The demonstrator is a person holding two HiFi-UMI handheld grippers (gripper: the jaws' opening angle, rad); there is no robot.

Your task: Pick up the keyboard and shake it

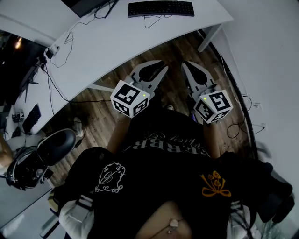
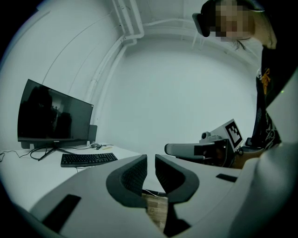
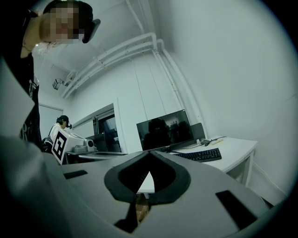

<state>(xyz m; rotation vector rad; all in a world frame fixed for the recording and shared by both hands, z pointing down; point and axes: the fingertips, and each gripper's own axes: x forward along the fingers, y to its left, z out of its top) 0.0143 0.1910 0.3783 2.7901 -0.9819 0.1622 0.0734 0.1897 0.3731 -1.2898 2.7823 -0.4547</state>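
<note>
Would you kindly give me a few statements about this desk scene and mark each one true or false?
1. The keyboard lies on the white desk. True.
2. The left hand-held gripper is clamped on the keyboard. False: it holds nothing, its jaws are narrowly apart, and it is well short of the desk.
3. The right hand-held gripper has its jaws together with nothing between them. True.
4. The monitor shows a bright picture. False: its screen is dark.
5. The keyboard is white. False: it is black.
</note>
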